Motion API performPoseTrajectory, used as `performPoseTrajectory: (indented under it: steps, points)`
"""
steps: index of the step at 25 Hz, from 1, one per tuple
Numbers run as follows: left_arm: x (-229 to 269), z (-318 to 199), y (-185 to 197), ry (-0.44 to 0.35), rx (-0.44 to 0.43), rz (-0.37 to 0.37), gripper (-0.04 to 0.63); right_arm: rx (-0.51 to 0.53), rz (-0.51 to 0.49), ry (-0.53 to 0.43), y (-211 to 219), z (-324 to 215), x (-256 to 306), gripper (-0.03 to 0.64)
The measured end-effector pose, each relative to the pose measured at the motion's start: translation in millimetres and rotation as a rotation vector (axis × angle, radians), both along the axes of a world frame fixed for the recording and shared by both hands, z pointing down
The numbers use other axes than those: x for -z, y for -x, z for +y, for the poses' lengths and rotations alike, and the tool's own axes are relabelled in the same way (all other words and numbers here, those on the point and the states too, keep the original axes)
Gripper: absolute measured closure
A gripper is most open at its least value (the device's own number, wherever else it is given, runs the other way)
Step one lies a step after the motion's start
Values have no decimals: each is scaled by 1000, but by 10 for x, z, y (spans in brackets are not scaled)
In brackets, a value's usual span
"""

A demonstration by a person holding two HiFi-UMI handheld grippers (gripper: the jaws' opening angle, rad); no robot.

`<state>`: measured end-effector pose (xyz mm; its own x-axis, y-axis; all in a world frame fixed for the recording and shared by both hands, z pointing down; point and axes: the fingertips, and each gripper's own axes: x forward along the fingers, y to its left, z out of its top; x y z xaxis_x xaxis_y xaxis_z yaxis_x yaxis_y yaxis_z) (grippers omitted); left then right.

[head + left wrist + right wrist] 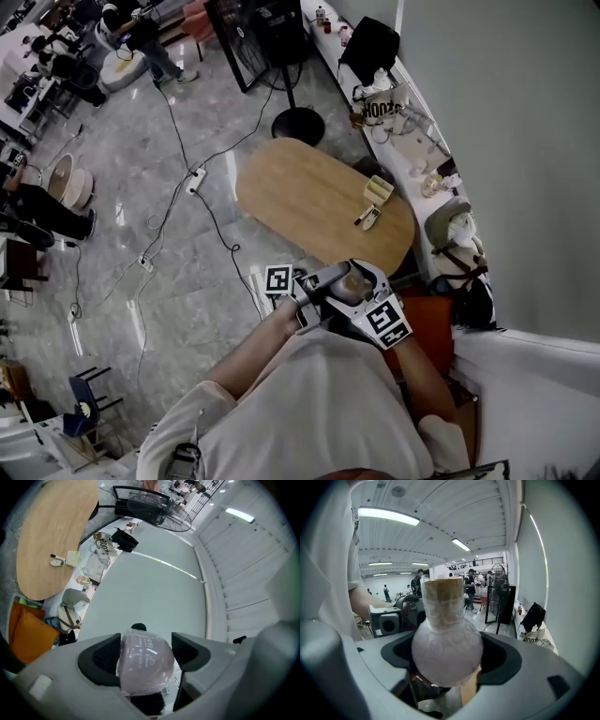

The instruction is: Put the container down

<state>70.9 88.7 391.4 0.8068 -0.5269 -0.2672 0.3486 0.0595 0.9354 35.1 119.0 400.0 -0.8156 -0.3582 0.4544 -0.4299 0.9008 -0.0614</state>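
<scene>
One cork-stoppered round flask [446, 653], wrapped in clear film, sits neck up, clamped between the right gripper [447, 660] jaws. The left gripper [144, 656] grips its bulb too. It is held aloft at the person's chest, apart from the oval wooden table [309, 192].

An oval wooden table [300, 187] stands near a black floor fan [255, 42].

2 tongs [145, 651] [446, 653], 1 container [352, 281], 1 wooden table [309, 187], 1 fan [157, 513]
</scene>
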Motion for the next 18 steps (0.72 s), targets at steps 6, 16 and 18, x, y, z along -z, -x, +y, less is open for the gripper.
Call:
performPoseTrajectory:
  steps: [6, 16, 18]
  points:
    - [-195, -570, 282, 45, -83, 8, 259, -87, 5, 45, 301, -604, -168, 222]
    - [-726, -1373, 764, 147, -210, -1, 259, -244, -5, 136, 814, -1458, -681, 222]
    - [-849, -1484, 789, 160, -226, -4, 259, -272, -5, 149, 836, -1581, -788, 222]
